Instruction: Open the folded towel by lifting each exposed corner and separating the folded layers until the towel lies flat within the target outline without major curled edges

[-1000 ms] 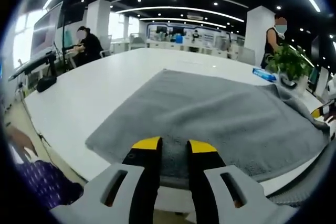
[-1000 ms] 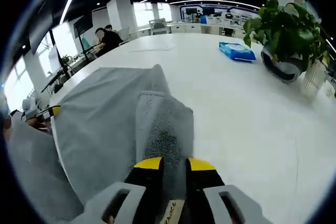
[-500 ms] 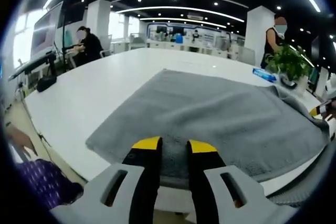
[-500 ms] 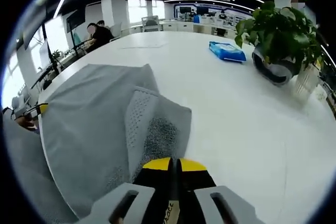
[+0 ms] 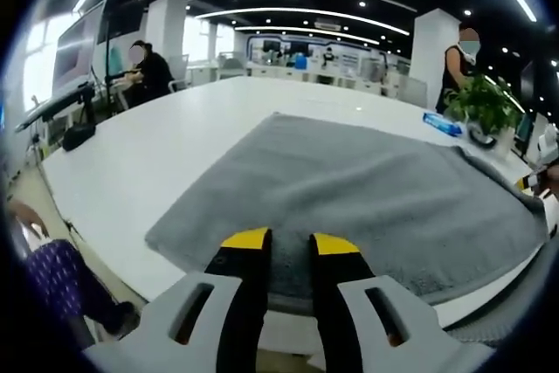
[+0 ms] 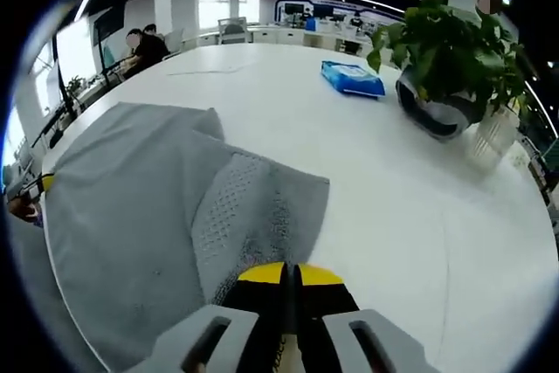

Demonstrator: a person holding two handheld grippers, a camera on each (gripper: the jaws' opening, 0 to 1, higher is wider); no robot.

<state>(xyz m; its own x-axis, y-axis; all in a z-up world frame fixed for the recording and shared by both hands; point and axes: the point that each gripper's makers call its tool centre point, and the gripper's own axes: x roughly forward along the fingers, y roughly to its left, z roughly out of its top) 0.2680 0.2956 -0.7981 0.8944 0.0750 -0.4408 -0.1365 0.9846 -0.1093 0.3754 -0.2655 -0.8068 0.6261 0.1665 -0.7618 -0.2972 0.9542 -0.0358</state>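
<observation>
In the left gripper view, a soft grey towel [image 5: 367,189] with a fine nap lies spread across a smooth white table [image 5: 166,146], its near edge close to the table's rim. The left gripper [image 5: 288,246] sits with its 2 yellow-tipped jaws a narrow gap apart, the towel's near edge between them; whether they touch it I cannot tell. A potted plant [image 5: 485,107] and a blue packet [image 5: 441,124] stand beyond.

In the right gripper view, the right gripper [image 6: 290,275] has its jaws pressed together on a raised fold of the towel [image 6: 140,181], whose dotted underside shows. The plant [image 6: 450,50] and the packet [image 6: 349,78] rest well apart on the bare table [image 6: 419,216].
</observation>
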